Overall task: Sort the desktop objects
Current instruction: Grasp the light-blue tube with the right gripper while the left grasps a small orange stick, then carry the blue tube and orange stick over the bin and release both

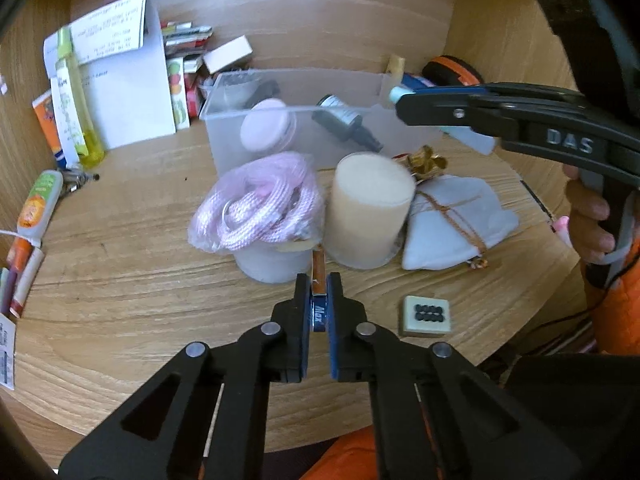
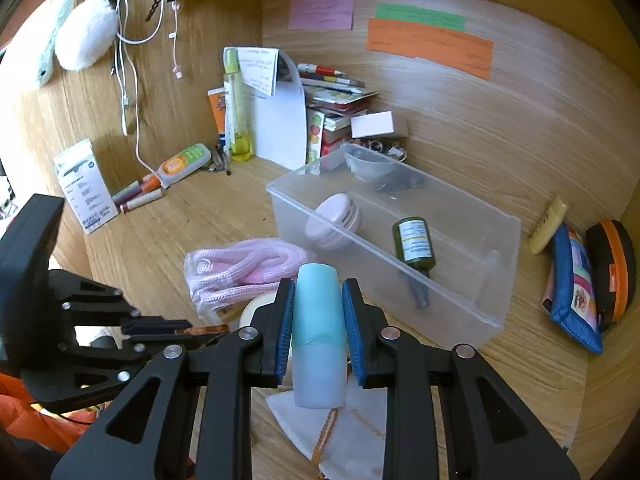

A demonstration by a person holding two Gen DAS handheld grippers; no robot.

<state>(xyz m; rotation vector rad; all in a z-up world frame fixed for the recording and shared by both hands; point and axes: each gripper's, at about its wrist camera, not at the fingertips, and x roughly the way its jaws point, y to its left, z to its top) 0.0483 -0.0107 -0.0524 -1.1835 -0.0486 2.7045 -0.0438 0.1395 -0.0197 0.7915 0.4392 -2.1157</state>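
Right now both grippers are loaded. L gripper (image 1: 319,284) has its jaws clenched on a thin copper-coloured stick (image 1: 318,270) with a blue end marked "Max", the stick standing roughly upright between the pads, low over the wooden desk (image 1: 120,300). R gripper (image 2: 318,312) grasps a pale blue tube (image 2: 319,332) w/ a teal cap end pointing fwd; from the left wrist view that same tube's tip pokes out at the rim of the clear plastic bin (image 1: 224,92). A hand (image 1: 592,216) wraps the R gripper's handle, orange sleeve beside it. Inside the bin: a round pink-white compact (image 2: 332,220) leaning on the near wall, a dark green dropper bottle (image 2: 414,246) lying on its side, plus a small clear cup and sth dark at the far end, too blurred to tell. Just in front of the bin sits a bagged pink rope (image 1: 260,204) resting on a white tub, touching a beige cylinder (image 1: 366,212) to its right. Next to that, a white cloth pouch (image 1: 452,220) w/ brown cord and a gold bow. A small cream tile (image 1: 426,316) w/ black dots lies apart, nearer the desk edge. Far left corner: papers, a yellow bottle, stacked booklets. By the right wall, a blue zip pouch (image 2: 576,292) and an orange-black case.
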